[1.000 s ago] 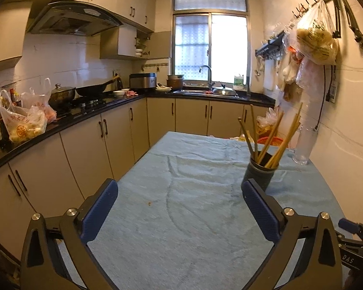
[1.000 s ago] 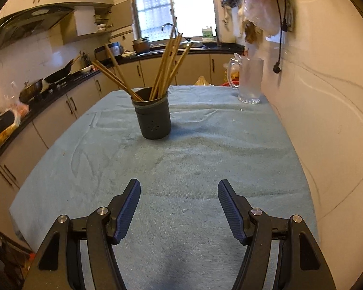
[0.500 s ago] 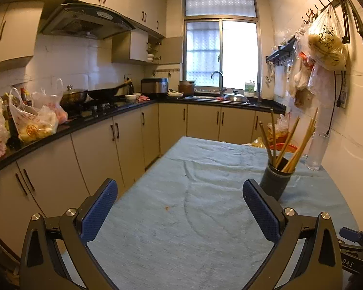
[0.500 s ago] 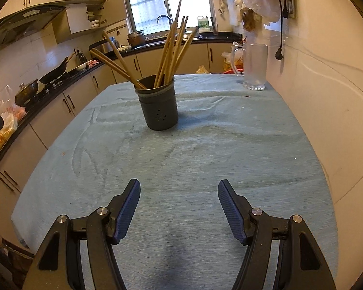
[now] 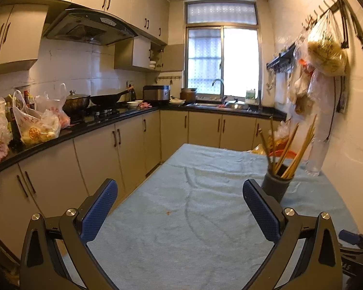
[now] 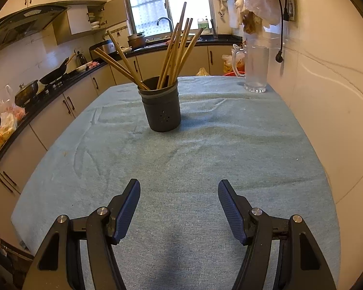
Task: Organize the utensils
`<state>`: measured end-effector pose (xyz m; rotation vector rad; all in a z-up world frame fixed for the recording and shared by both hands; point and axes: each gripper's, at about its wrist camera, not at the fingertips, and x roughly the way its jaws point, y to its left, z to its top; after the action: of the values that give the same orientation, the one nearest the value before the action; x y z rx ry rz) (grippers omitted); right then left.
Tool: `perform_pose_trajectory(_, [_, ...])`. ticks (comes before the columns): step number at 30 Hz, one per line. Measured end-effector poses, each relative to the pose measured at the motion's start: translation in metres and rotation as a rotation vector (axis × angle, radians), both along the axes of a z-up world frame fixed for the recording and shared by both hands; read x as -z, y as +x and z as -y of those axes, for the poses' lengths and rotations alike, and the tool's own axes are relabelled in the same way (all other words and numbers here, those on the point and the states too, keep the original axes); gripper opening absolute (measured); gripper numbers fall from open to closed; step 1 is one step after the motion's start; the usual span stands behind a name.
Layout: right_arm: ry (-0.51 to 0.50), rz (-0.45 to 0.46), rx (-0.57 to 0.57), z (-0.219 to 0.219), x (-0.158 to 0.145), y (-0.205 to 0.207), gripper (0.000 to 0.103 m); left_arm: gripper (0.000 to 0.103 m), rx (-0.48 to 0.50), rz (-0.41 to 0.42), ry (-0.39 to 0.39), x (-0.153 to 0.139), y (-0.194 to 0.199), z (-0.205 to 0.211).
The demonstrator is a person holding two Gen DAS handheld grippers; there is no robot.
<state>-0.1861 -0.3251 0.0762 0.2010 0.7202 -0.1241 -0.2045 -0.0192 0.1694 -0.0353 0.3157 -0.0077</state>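
Note:
A dark grey utensil holder (image 6: 161,107) stands upright on the blue-clothed table (image 6: 205,159), with several wooden chopsticks (image 6: 174,53) fanning out of it. My right gripper (image 6: 179,194) is open and empty, low over the cloth, well short of the holder. In the left wrist view the holder (image 5: 277,188) stands just beyond the right finger, chopsticks (image 5: 290,149) in it. My left gripper (image 5: 180,195) is open and empty over the table's near left edge.
A clear glass mug (image 6: 255,70) stands at the table's far right by the wall. Bags hang from wall hooks (image 5: 326,55) above it. A black counter (image 5: 84,125) with pots, a wok and bags runs along the left. The right gripper's body (image 5: 355,239) shows low right.
The left gripper has drawn back and swung left, so the holder sits further right and smaller. The right gripper has moved closer to the holder. Both stay open.

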Motion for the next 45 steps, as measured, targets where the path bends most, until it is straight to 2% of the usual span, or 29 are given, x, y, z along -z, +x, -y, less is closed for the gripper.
perform_pose_trajectory(3, [-0.008, 0.014, 0.007, 0.000, -0.002, -0.003, 0.071, 0.103, 0.022, -0.007, -0.022, 0.001, -0.001, 0.001])
perform_pose_trajectory(7, [-0.008, 0.023, 0.014, 0.001, -0.001, -0.005, 0.072, 0.103, 0.063, -0.061, 0.011, 0.007, 0.006, 0.011])
perform_pose_trajectory(10, [-0.003, 0.017, 0.013, 0.003, 0.002, -0.005, 0.072, 0.103, 0.103, -0.115, 0.005, 0.013, 0.011, 0.017])
perform_pose_trajectory(21, [-0.006, 0.006, 0.027, 0.008, 0.008, -0.006, 0.072, 0.103, 0.162, -0.219, 0.067, 0.036, 0.018, 0.037])
perform_pose_trajectory(29, [-0.021, 0.000, 0.033, 0.006, 0.010, -0.005, 0.072, 0.103, 0.183, -0.298, 0.086, 0.051, 0.025, 0.044])
perform_pose_trajectory(37, [-0.037, -0.008, 0.035, 0.003, 0.013, -0.004, 0.072, 0.103, 0.201, -0.370, 0.069, 0.066, 0.033, 0.042])
perform_pose_trajectory(45, [-0.041, -0.017, 0.036, 0.003, 0.015, -0.003, 0.073, 0.103, 0.200, -0.412, 0.075, 0.075, 0.036, 0.043])
